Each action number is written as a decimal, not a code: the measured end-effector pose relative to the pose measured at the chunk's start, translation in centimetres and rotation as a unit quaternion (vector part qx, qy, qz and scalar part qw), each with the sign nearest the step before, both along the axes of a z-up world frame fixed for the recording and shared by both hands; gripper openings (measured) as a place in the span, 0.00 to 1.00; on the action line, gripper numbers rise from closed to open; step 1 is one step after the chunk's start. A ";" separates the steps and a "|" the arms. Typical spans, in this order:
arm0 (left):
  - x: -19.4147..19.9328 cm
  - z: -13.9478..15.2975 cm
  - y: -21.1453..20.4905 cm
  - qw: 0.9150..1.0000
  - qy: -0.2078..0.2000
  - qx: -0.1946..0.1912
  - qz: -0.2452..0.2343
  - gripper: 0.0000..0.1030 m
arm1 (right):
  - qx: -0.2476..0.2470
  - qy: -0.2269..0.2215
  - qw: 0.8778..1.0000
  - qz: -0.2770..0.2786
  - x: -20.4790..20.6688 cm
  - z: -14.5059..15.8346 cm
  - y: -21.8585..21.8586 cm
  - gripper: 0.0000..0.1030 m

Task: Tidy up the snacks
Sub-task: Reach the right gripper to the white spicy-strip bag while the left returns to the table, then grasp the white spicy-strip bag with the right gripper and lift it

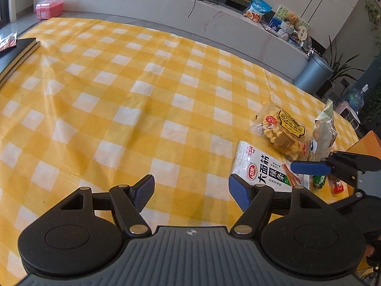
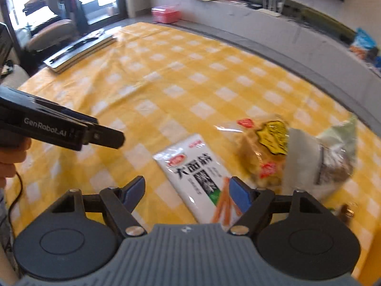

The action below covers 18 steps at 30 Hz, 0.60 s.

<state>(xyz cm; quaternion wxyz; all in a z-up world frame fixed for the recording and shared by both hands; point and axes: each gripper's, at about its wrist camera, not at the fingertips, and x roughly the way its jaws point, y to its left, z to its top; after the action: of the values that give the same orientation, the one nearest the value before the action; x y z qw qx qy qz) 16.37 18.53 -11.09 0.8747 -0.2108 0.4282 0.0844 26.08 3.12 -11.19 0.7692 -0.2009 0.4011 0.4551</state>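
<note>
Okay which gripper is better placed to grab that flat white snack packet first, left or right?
Right, probably. The right gripper is open with the white snack packet lying directly ahead between its fingers. The left gripper, also open, faces bare tablecloth, the packet off to its right.

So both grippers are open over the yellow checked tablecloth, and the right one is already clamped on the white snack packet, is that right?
Not quite. Both are open over the yellow checked tablecloth, but the right gripper is not clamped on the white snack packet. The right wrist view shows its jaws spread wide above the packet, which lies flat on the cloth. The left gripper is empty too.
</note>
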 end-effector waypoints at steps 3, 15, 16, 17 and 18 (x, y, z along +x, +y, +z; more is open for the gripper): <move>0.0 0.1 0.0 1.000 0.000 -0.002 -0.004 0.81 | -0.028 -0.002 1.000 -0.003 1.1 -0.9 0.6 0.74; 0.0 0.3 -0.2 1.000 -0.002 -0.015 -0.010 0.81 | -0.047 -0.006 0.998 -0.027 -2.9 -1.3 -2.9 0.60; 0.0 0.3 -0.3 1.000 -0.003 -0.015 -0.011 0.81 | -0.052 -0.002 0.998 -0.042 -3.5 -1.3 -3.5 0.60; -0.1 0.4 -0.4 1.000 -0.004 -0.016 -0.013 0.81 | -0.055 0.000 0.997 -0.055 -4.1 -1.2 -4.1 0.60; -0.1 0.5 -0.5 1.000 -0.005 -0.017 -0.014 0.81 | -0.057 0.001 0.996 -0.067 -4.6 -1.3 -4.7 0.61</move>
<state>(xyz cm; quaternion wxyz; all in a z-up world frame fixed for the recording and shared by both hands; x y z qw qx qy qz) 16.28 18.05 -10.58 0.8743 -0.2200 0.4279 0.0636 21.50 -1.63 -12.46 0.7849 -0.2168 0.4393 0.3793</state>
